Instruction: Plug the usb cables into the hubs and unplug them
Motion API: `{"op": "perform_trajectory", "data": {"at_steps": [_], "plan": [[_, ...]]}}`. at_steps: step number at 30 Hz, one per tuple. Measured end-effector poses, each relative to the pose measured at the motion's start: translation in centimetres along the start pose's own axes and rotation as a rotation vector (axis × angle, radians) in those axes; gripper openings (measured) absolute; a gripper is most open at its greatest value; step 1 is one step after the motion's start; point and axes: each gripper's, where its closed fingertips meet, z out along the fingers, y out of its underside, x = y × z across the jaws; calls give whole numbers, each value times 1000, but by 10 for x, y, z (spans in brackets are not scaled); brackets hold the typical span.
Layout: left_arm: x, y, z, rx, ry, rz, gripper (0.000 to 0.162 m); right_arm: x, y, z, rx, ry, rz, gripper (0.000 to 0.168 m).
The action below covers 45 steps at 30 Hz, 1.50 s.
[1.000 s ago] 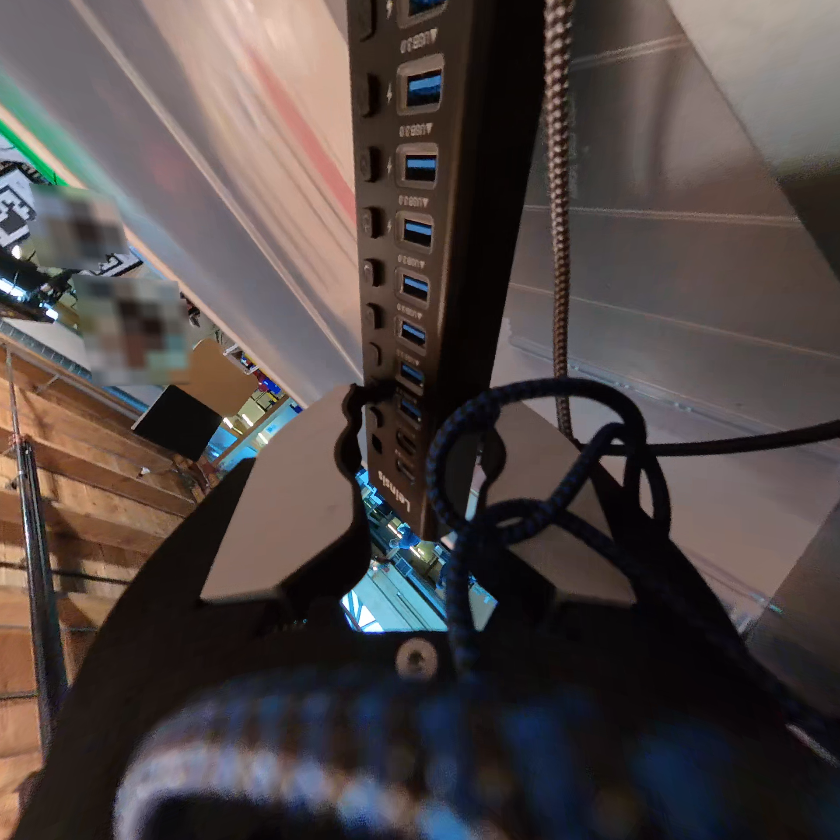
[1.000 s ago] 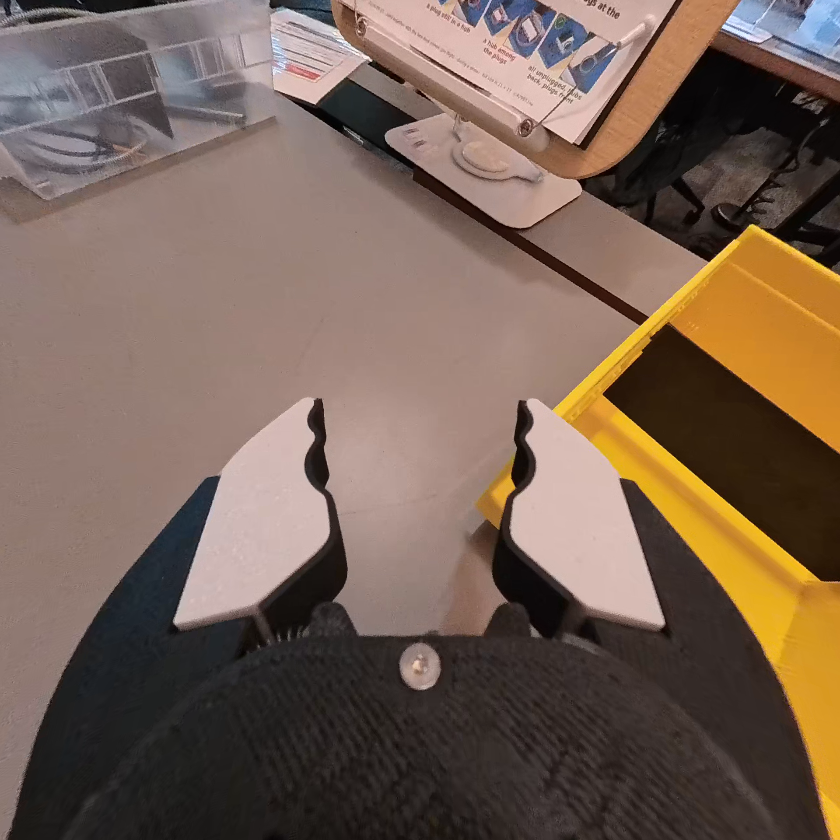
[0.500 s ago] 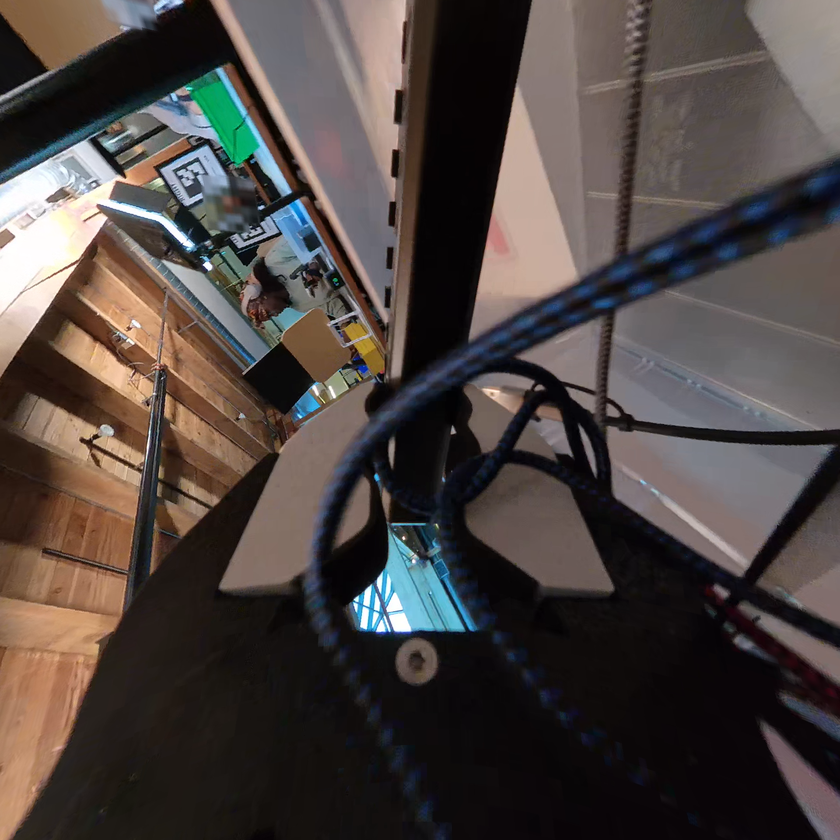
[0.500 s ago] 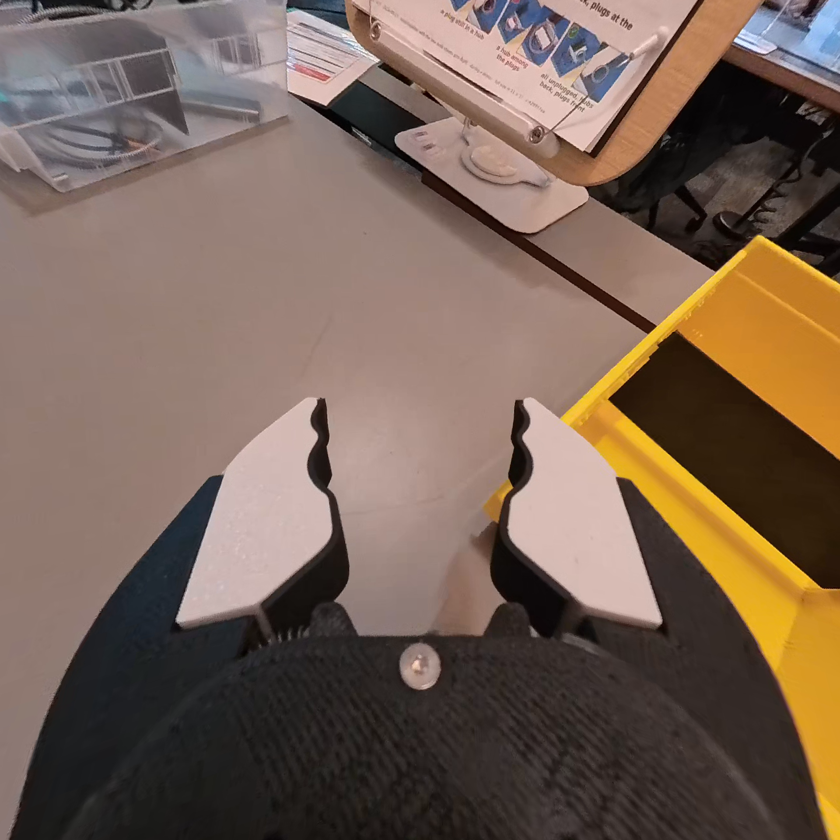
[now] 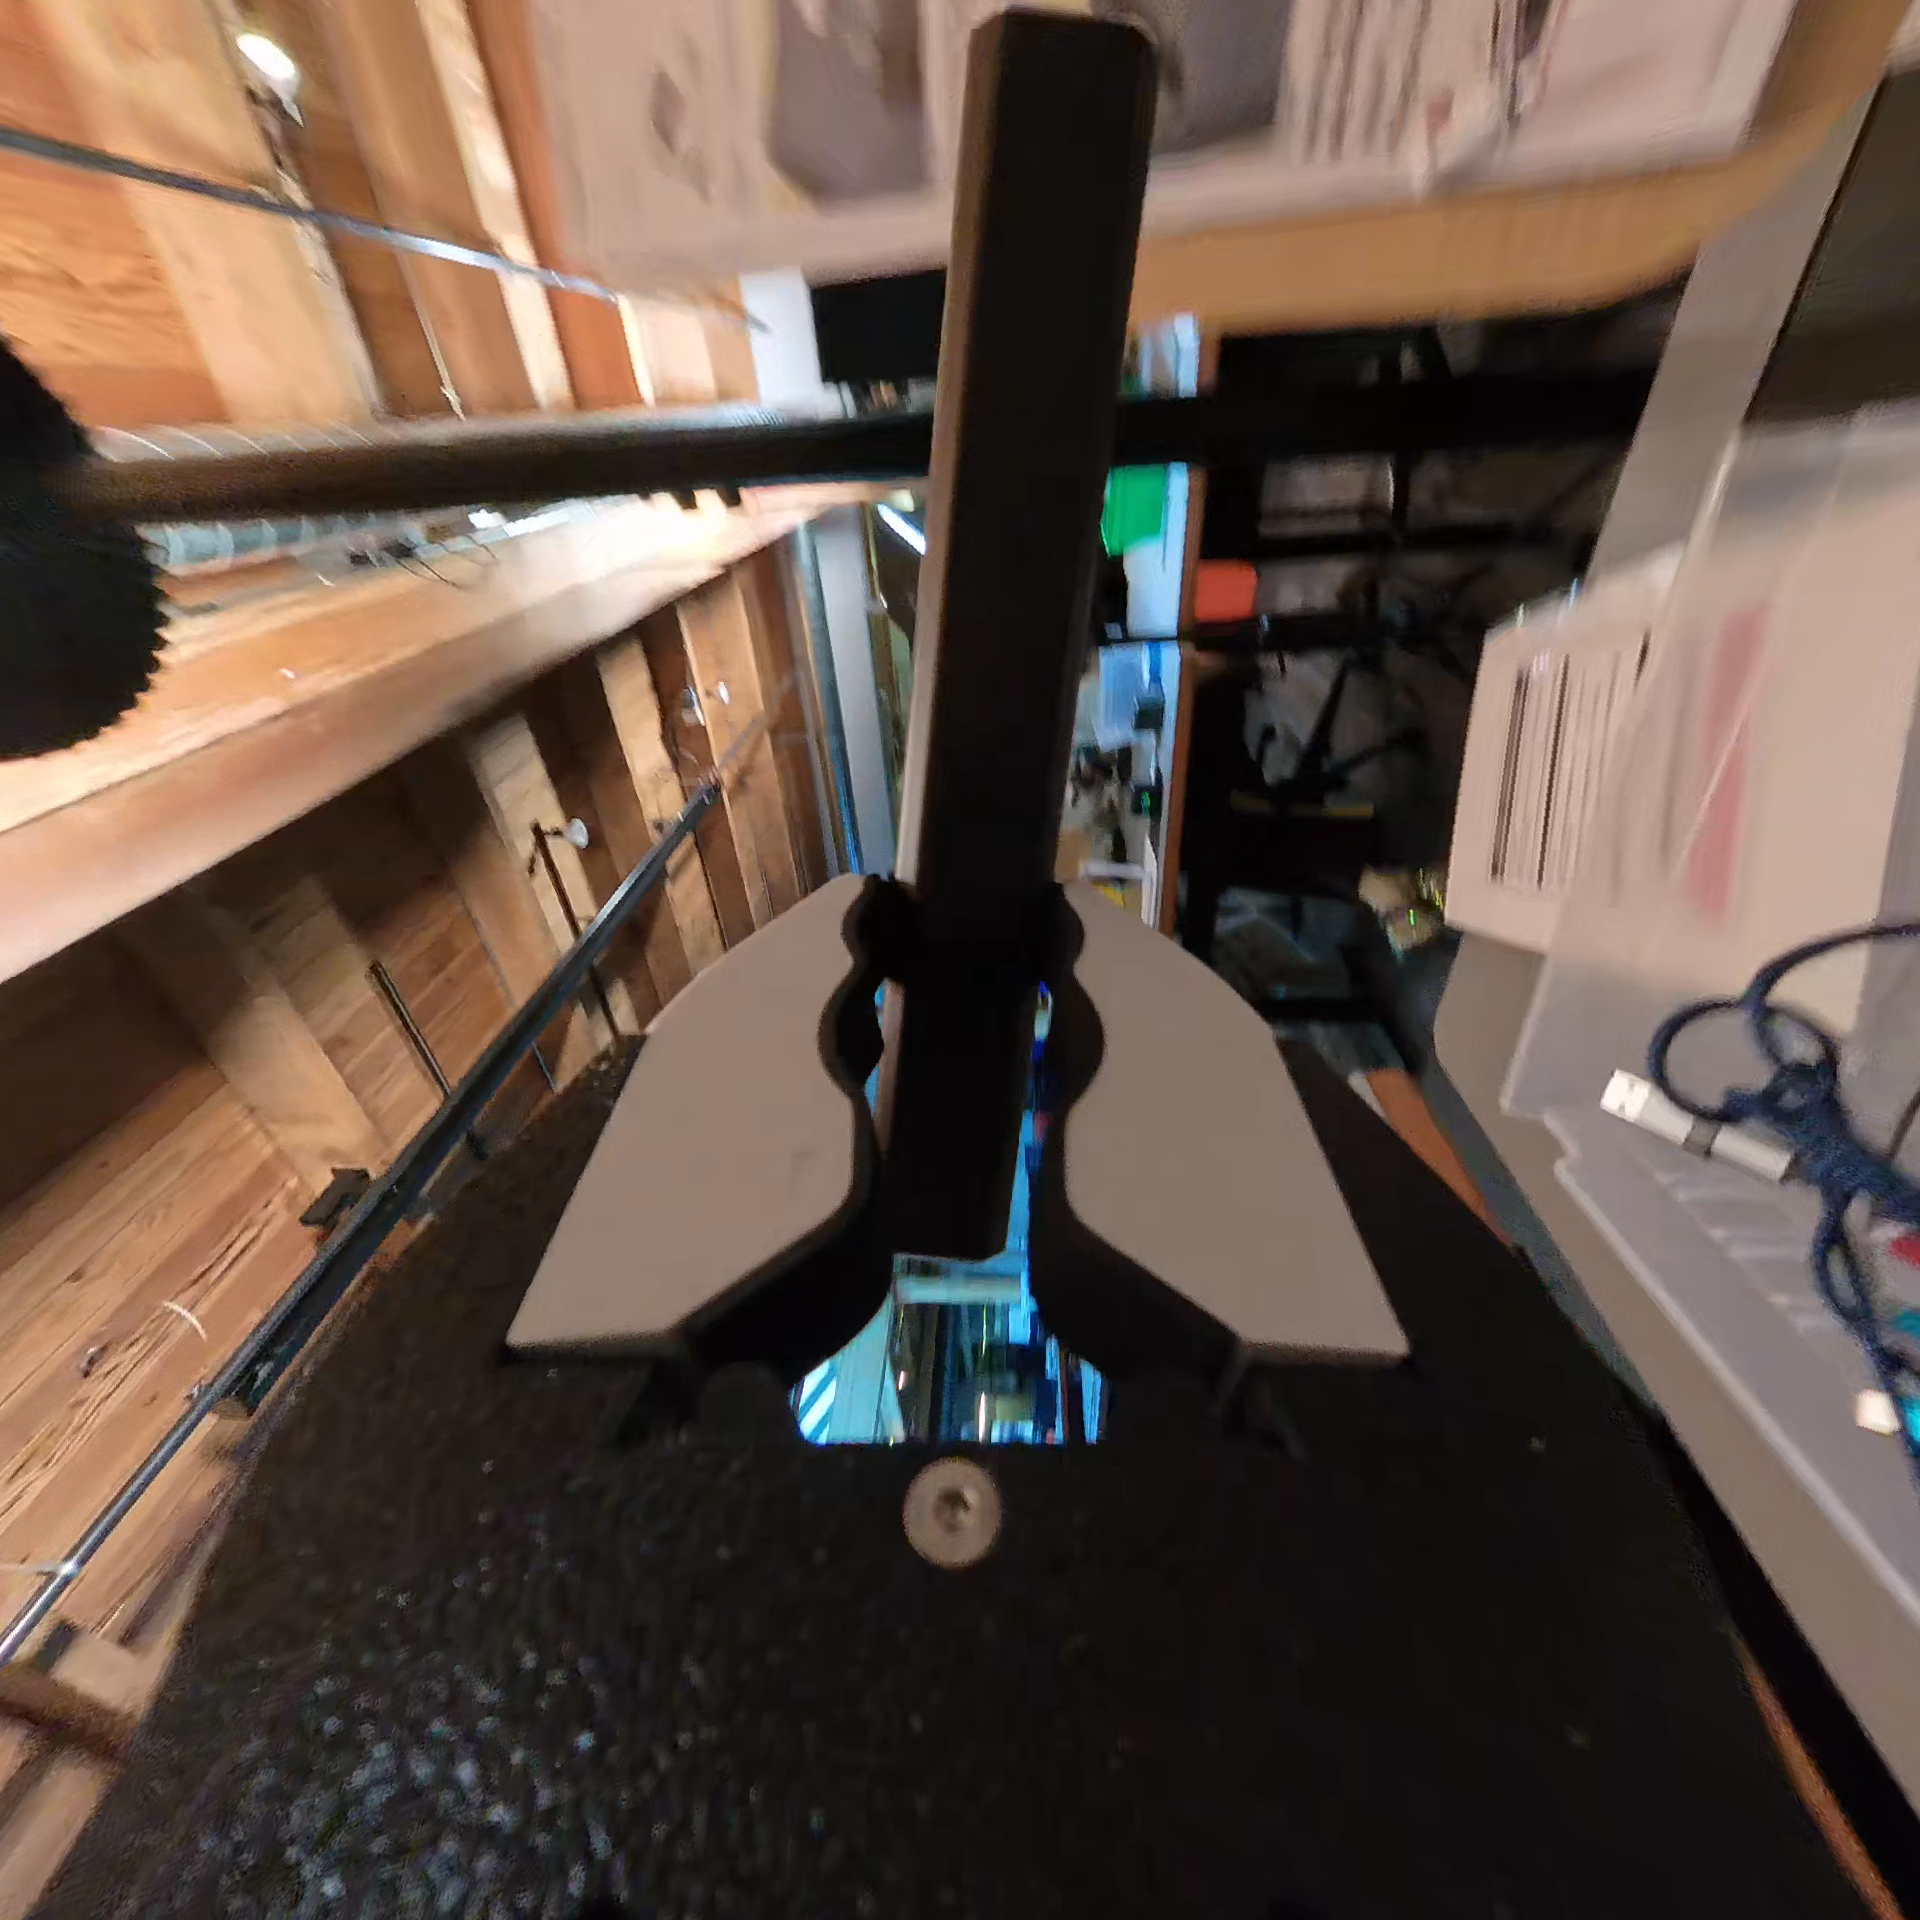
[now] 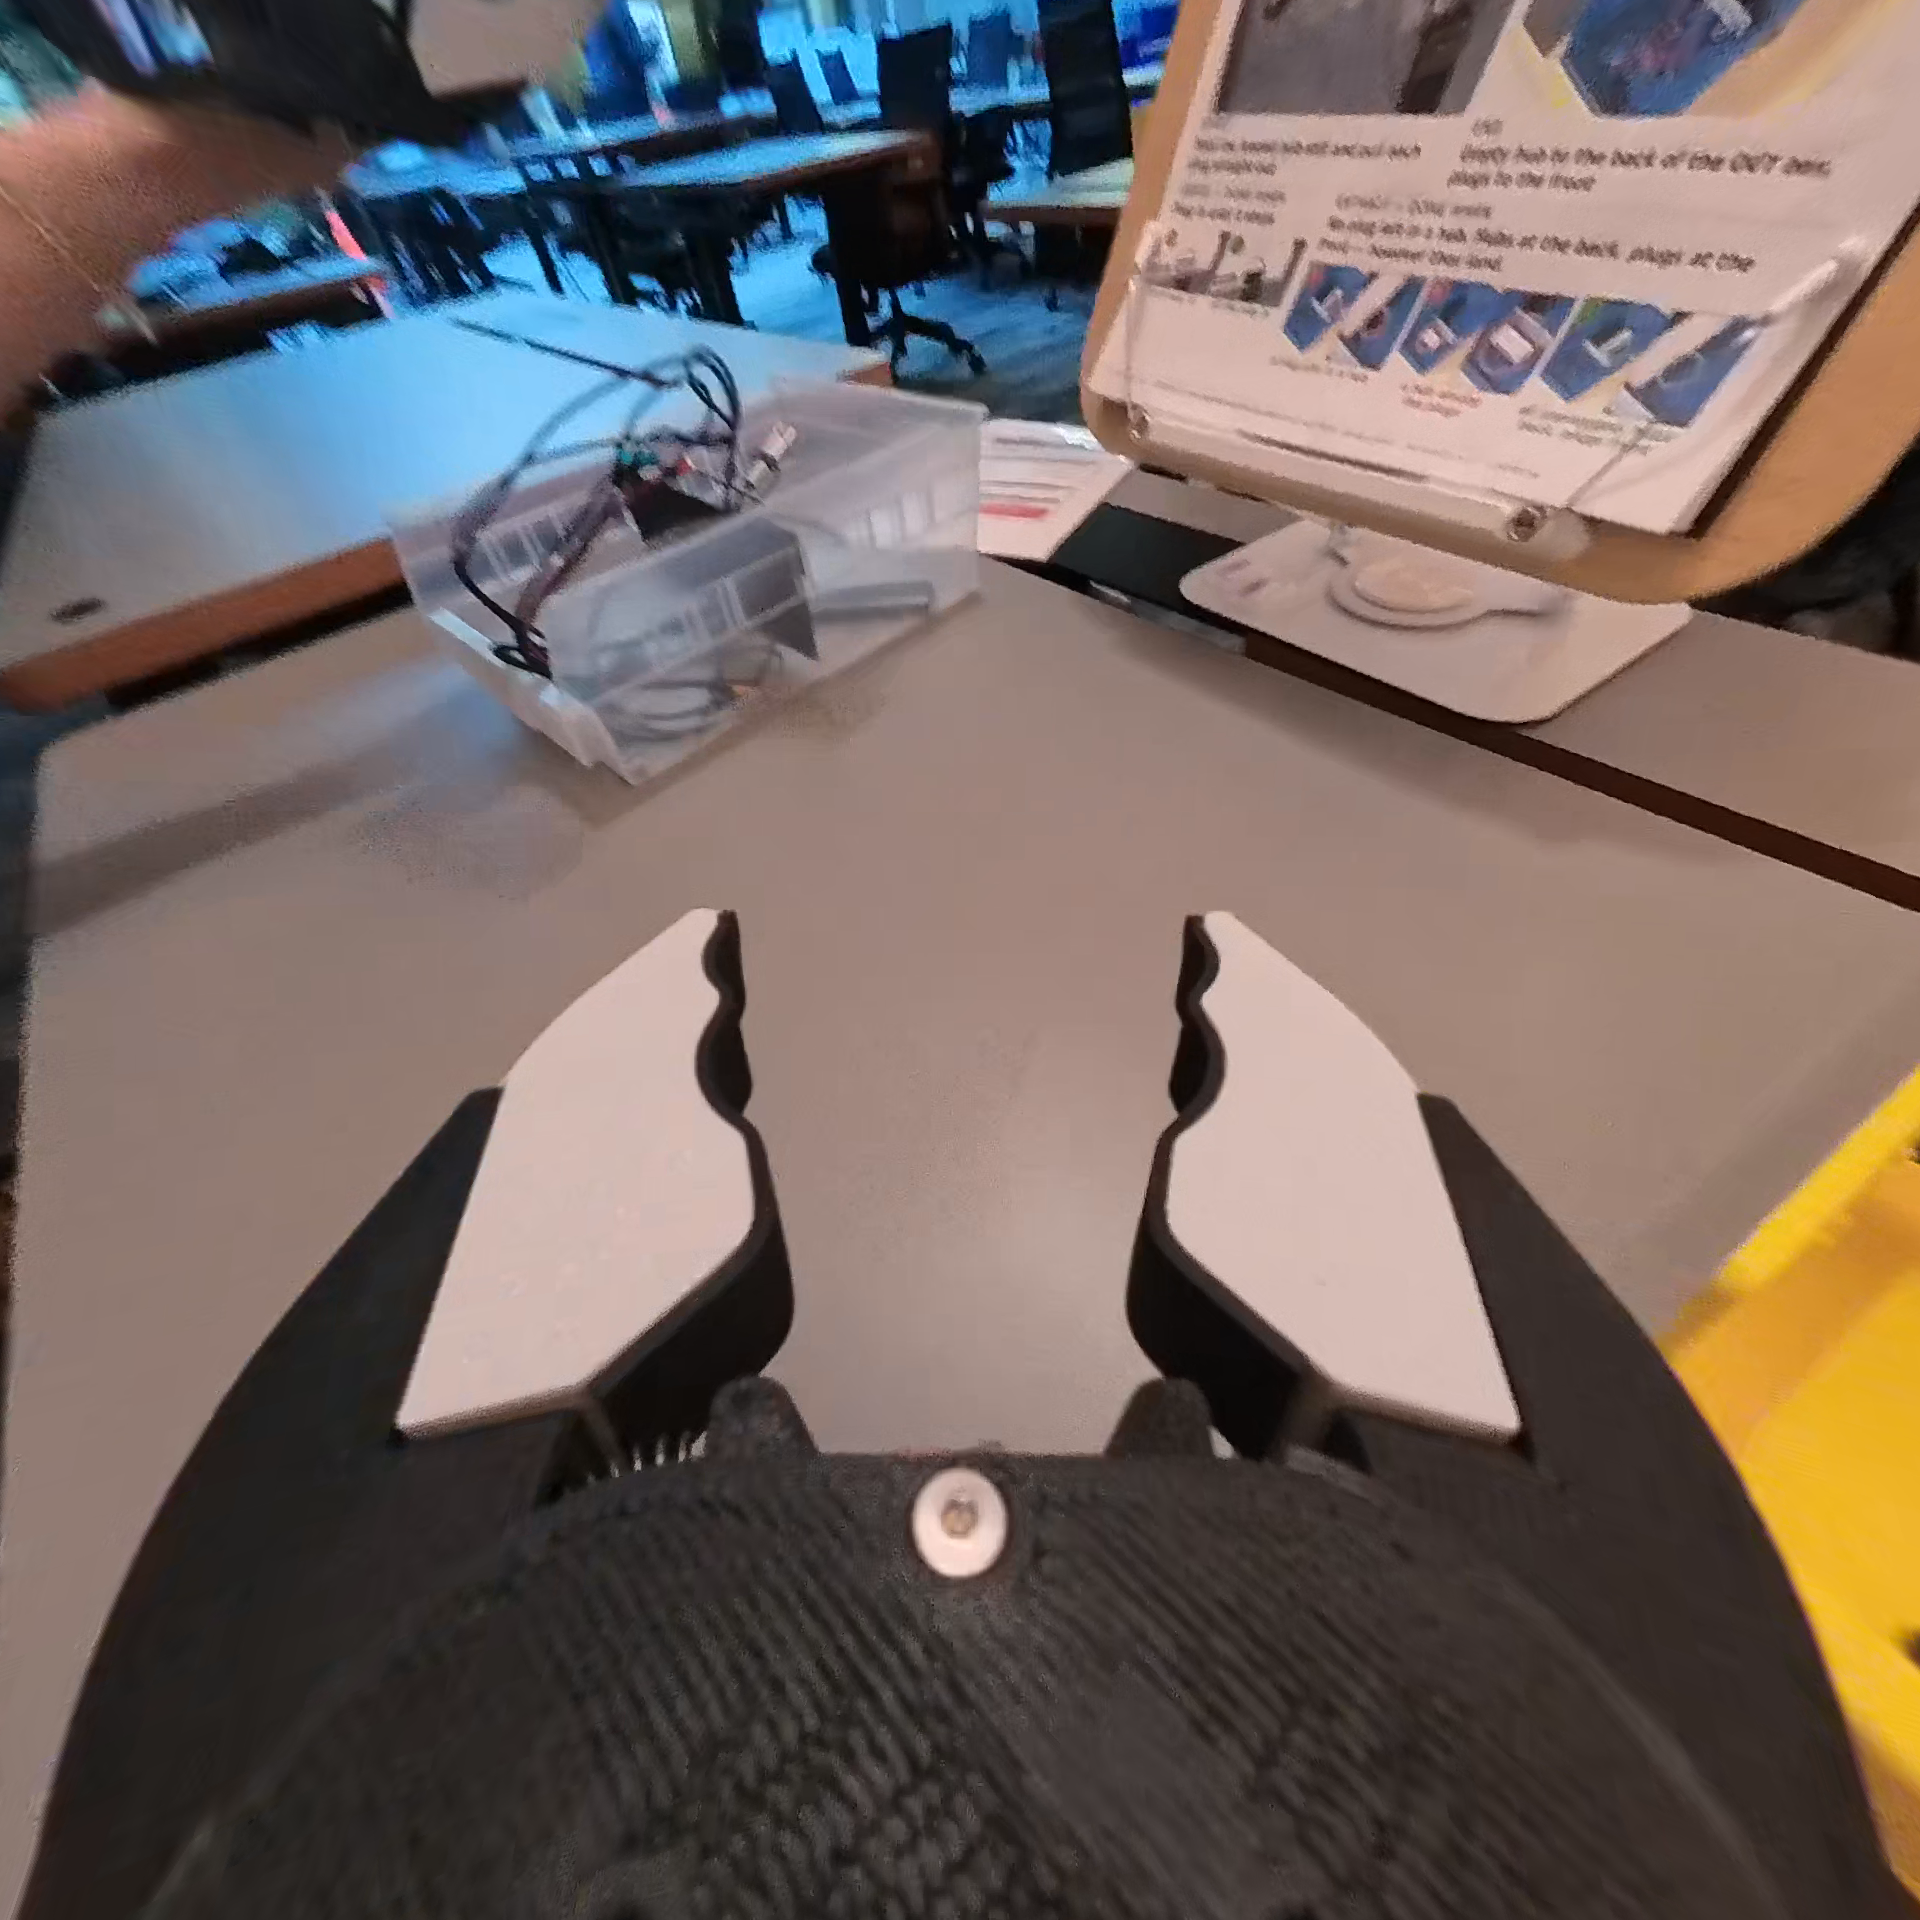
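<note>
My left gripper (image 5: 961, 925) is shut on one end of a long black USB hub (image 5: 1023, 582), which stands up away from the fingers; its ports are turned out of sight. A blue braided cable (image 5: 1808, 1101) with a silver plug (image 5: 1662, 1112) lies in a clear plastic bin (image 5: 1714, 1247) at the right of the left wrist view. My right gripper (image 6: 961, 935) is open and empty above the grey table (image 6: 935, 831). The right wrist view shows the clear bin (image 6: 862, 540) farther off with a tangle of cables (image 6: 644, 457) on top.
A yellow bin (image 6: 1808, 1351) stands at the right beside my right gripper. A wooden board with an instruction sheet (image 6: 1507, 260) on a white stand (image 6: 1455, 623) is at the back right. A person's arm (image 6: 94, 208) shows at the upper left. My right fingertips sit around 45 cm from my left ones.
My left gripper has swung the hub up and away from the clear bin; the blue cable that draped over it now lies in the bin. My right gripper has tilted up, still open.
</note>
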Motion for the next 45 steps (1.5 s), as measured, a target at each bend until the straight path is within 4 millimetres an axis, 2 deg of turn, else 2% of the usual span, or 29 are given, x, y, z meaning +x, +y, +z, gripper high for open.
{"op": "perform_trajectory", "data": {"at_steps": [2, 4, 7, 10, 13, 16, 18, 22, 23, 24, 28, 30, 34, 37, 40, 42, 44, 45], "plan": [[-16, -37, -27, 88, -28, -21, 28, -17, -17, 2, 87, -56, 62, 81], [-19, -78, -57, 180, -38, 5, 27, -32, -32, 3, 150, -65, 69, 83], [-3, -136, -101, 300, -25, 82, 28, -46, -51, 0, 236, 14, -28, 91], [16, -184, -142, 408, -49, 166, 28, -62, -67, -7, 287, 68, -225, 100], [26, -218, -173, 491, -96, 271, 27, -80, -58, -9, 210, -21, -318, 108], [31, -243, -193, 547, -108, 367, 27, -83, -57, -14, 188, -31, -339, 107], [32, -257, -205, 572, -116, 435, 27, -87, -53, -10, 160, -18, -368, 105], [26, -284, -226, 624, -147, 507, 27, -100, -27, 7, 26, -53, -456, 100], [24, -289, -230, 634, -156, 514, 27, -101, -25, 9, 29, -50, -496, 86], [21, -293, -232, 631, -169, 528, 28, -99, -28, 8, 51, -19, -522, 79], [14, -300, -232, 608, -234, 582, 28, -85, -34, 7, 63, 79, -594, 76], [13, -301, -227, 580, -225, 554, 31, -79, -38, 6, 102, 135, -619, 75], [-1, -291, -215, 492, -110, 192, 63, -70, -43, 5, 141, 194, -594, 75], [0, -270, -211, 457, 73, -294, 78, -60, -49, 3, 168, 243, -571, 73], [23, -270, -219, 510, 453, -1013, 88, -54, -49, 4, 166, 262, -571, 72], [41, -272, -217, 499, 694, -1484, 80, -54, -43, 10, 160, 259, -583, 72], [79, -271, -204, 380, 955, -1868, 86, -59, -36, 18, 161, 232, -548, 72], [88, -275, -203, 410, 1091, -2055, 78, -61, -33, 20, 154, 226, -564, 72]]}}
